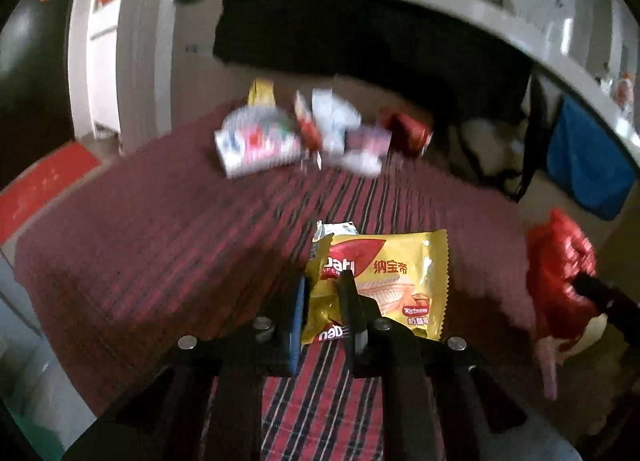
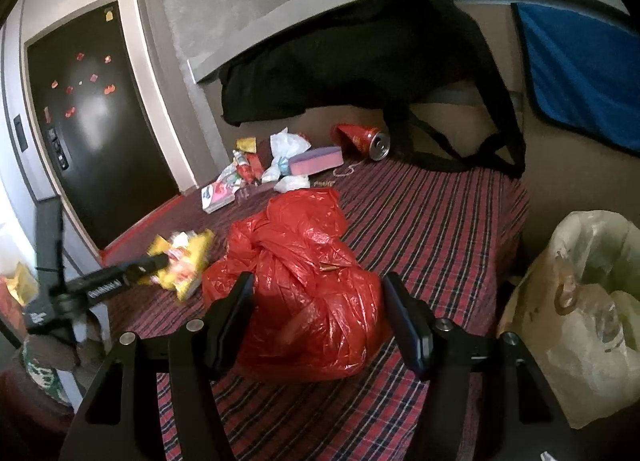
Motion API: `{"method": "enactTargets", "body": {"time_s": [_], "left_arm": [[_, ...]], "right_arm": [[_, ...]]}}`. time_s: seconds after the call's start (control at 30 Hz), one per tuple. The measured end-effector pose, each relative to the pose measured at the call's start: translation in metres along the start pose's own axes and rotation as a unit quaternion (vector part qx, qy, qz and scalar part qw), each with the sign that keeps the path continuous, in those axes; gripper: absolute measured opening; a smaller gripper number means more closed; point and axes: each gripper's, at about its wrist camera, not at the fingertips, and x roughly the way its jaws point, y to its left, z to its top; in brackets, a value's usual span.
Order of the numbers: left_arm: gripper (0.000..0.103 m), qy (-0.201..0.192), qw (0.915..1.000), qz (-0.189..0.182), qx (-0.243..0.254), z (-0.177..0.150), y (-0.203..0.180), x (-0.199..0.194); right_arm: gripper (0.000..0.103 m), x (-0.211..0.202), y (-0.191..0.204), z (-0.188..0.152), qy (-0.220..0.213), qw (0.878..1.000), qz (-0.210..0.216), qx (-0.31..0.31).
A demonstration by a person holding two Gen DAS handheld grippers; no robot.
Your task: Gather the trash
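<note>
A yellow wafer wrapper (image 1: 384, 281) lies crumpled over the red plaid tablecloth (image 1: 160, 241), and my left gripper (image 1: 323, 295) is shut on its left edge. From the right wrist view the same wrapper (image 2: 186, 259) shows at the tip of the left gripper (image 2: 154, 261). A knotted red plastic bag (image 2: 304, 293) sits on the cloth between the fingers of my right gripper (image 2: 320, 301), which press on both its sides. That bag (image 1: 560, 277) also shows at the right of the left wrist view.
More trash lies at the table's far end: a tissue pack (image 2: 218, 195), white tissues (image 2: 288, 143), a pink block (image 2: 320, 161), a red can (image 2: 362, 137). A bin lined with a pale bag (image 2: 592, 301) stands right of the table. A black bag (image 2: 360, 73) lies behind.
</note>
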Motion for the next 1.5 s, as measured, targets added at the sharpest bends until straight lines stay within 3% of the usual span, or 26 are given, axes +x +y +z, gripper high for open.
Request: {"method": "enactTargets", "body": {"time_s": [0.17, 0.27, 0.47, 0.63, 0.83, 1.0, 1.27, 1.5], "left_arm": [[0.017, -0.074, 0.997, 0.007, 0.023, 0.025, -0.023, -0.033], [0.017, -0.121, 0.991, -0.001, 0.055, 0.038, -0.054, -0.052], [0.017, -0.157, 0.9824, -0.033, 0.097, 0.054, -0.115, -0.062], [0.017, -0.139, 0.9794, -0.081, 0.122, 0.059, -0.173, -0.044], [0.017, -0.106, 0.9732, -0.142, 0.147, 0.058, -0.243, -0.019], [0.017, -0.064, 0.9632, -0.2, 0.168, 0.051, -0.295, 0.018], [0.017, -0.009, 0.9529, -0.239, 0.186, 0.03, -0.35, 0.062], [0.017, 0.02, 0.9475, -0.254, 0.193, 0.024, -0.376, 0.084]], "right_arm": [[0.061, -0.012, -0.004, 0.015, -0.023, 1.0, -0.001, 0.004], [0.061, -0.03, -0.007, 0.03, -0.049, 0.999, -0.009, 0.001], [0.061, -0.077, -0.029, 0.056, -0.1, 0.994, -0.053, -0.011], [0.061, -0.112, -0.065, 0.063, -0.123, 0.986, -0.11, -0.009], [0.061, -0.143, -0.123, 0.054, -0.123, 0.978, -0.165, 0.026], [0.061, -0.154, -0.17, 0.04, -0.118, 0.969, -0.206, 0.065], [0.061, -0.151, -0.215, 0.024, -0.104, 0.964, -0.224, 0.102], [0.061, -0.139, -0.241, 0.02, -0.095, 0.962, -0.223, 0.128]]}}
